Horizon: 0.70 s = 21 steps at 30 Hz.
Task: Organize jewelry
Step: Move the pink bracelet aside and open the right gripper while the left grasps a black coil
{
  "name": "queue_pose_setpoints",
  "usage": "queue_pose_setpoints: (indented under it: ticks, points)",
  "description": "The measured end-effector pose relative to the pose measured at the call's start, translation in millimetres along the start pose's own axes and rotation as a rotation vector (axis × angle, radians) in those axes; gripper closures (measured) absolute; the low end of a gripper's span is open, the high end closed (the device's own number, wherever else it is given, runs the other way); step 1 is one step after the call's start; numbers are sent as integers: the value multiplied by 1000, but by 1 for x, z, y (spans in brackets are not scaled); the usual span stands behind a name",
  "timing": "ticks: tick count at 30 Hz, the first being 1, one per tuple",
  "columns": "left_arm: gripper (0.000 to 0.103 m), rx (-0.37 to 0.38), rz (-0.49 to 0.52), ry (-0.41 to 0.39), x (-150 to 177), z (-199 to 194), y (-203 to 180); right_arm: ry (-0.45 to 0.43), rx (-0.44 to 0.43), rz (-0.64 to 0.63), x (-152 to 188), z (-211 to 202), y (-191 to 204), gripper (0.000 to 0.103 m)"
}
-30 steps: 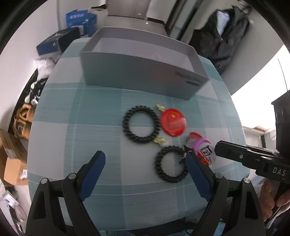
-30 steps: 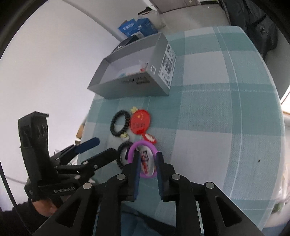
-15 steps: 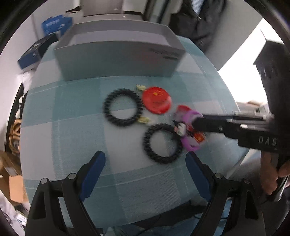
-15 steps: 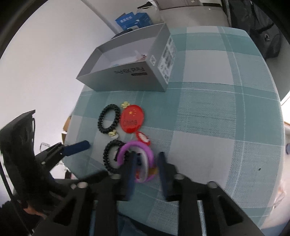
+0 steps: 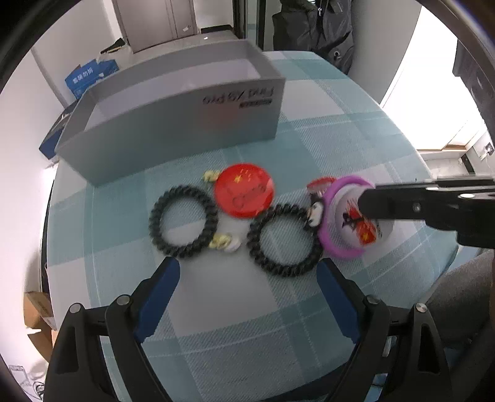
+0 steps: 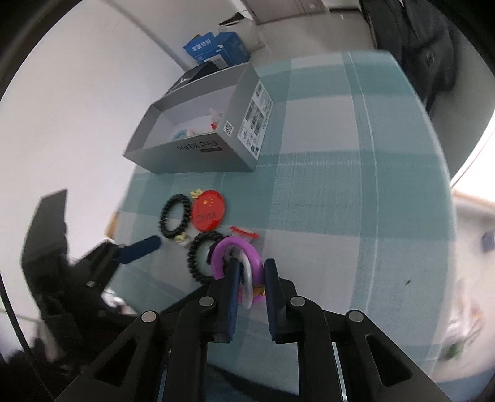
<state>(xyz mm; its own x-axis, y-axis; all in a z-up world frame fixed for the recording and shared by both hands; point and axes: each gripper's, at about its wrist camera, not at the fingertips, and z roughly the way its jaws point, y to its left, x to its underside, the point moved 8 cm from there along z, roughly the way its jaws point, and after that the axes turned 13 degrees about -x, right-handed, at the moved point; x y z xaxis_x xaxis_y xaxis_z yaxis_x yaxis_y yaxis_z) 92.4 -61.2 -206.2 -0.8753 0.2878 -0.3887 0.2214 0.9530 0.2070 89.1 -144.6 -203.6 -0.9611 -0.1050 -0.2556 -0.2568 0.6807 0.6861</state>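
Observation:
Two black spiral hair ties [image 5: 182, 221] [image 5: 284, 239], a red round badge [image 5: 244, 190] and a purple ring [image 5: 337, 247] with a white badge [image 5: 355, 222] lie on the checked table before the grey open box [image 5: 185, 123]. My left gripper [image 5: 247, 284] is open and empty, just in front of the hair ties. My right gripper [image 6: 250, 272] has its fingers around the purple ring [image 6: 238, 250] and white badge, tilting them up; the jaws are narrow but I cannot tell if they grip. It enters the left wrist view from the right [image 5: 371, 201].
The grey box [image 6: 204, 139] holds a few small items [image 6: 213, 119]. A small red clip [image 6: 244, 232] lies beside the ring. Blue boxes [image 5: 89, 74] sit behind the table. A dark jacket [image 5: 315, 24] hangs at the back. The table edge is close on the right.
My left gripper moved closer to the hair ties. My right gripper pushed forward around the purple ring and badge, which now stand tilted between its fingers.

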Motion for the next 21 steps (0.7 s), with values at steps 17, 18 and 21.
queue_pose_setpoints:
  ticks: [17,18,21]
  points:
    - [16,-21,42,-40,-13,-4,-18,-82,-55,131,1,-45,-27,90]
    - [16,-50,57,-45,-13,-3,-18,-85,-39,140,2,-46,-31,90]
    - [16,-75,81,-65,-18,-3,-21,-79,-3,141,3,-45,-36,88]
